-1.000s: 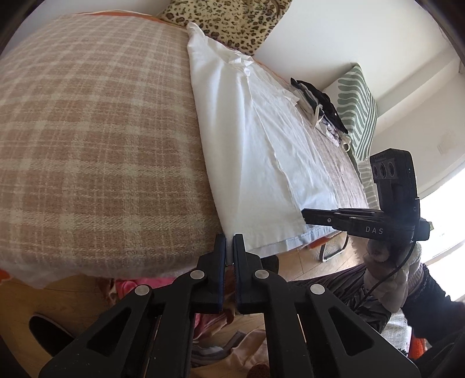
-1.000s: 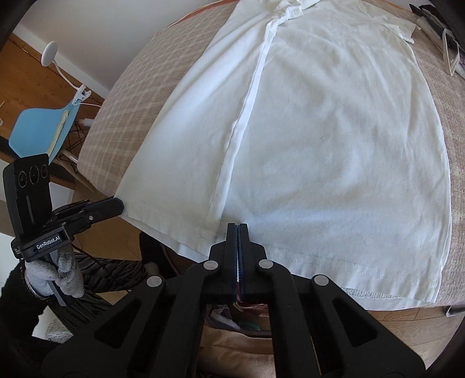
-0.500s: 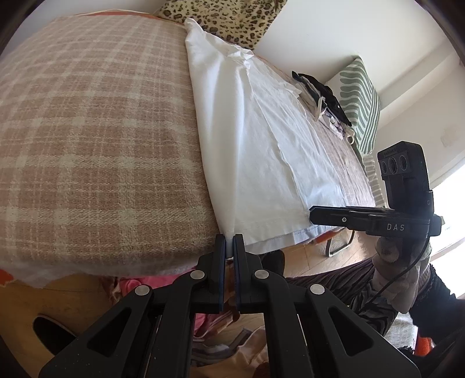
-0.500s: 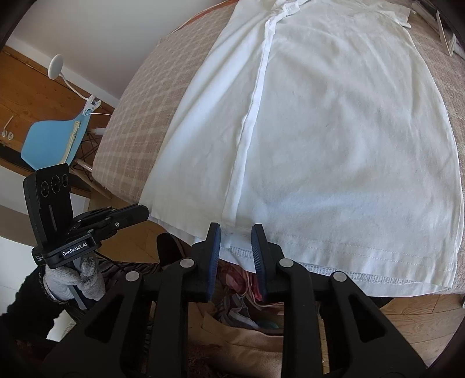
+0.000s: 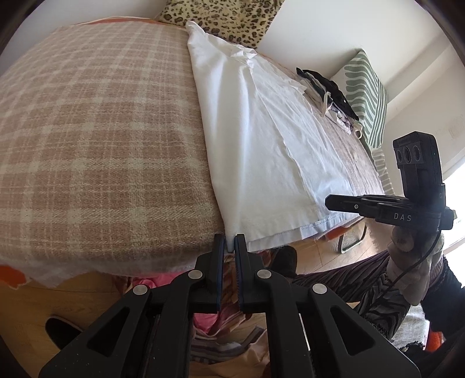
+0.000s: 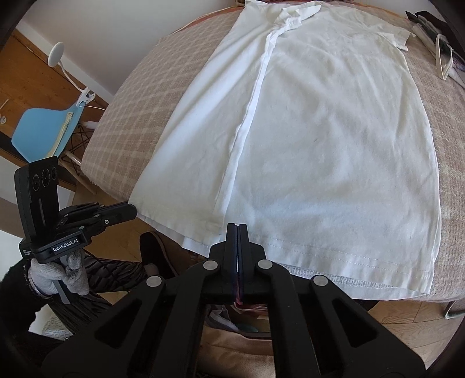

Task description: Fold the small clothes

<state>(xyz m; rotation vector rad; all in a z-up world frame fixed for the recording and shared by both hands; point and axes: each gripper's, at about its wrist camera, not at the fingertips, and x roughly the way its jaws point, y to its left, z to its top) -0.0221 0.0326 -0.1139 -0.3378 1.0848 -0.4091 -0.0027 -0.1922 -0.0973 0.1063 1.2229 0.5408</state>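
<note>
A white polo shirt lies flat on a beige plaid bed cover, collar far, hem at the near edge; its left part is folded over along a lengthwise crease. It also shows in the left wrist view. My left gripper is shut on the shirt's near left hem corner; it also shows in the right wrist view. My right gripper is shut on the hem at the foot of the crease; it also shows in the left wrist view.
A leopard-print pillow lies at the bed's head. A green striped pillow and a pile of dark clothes lie to the right of the shirt. A blue chair stands left of the bed. More clothes lie on the floor below.
My left gripper has moved forward and closed on the hem corner. My right gripper opened half a second ago and has now shut on the hem.
</note>
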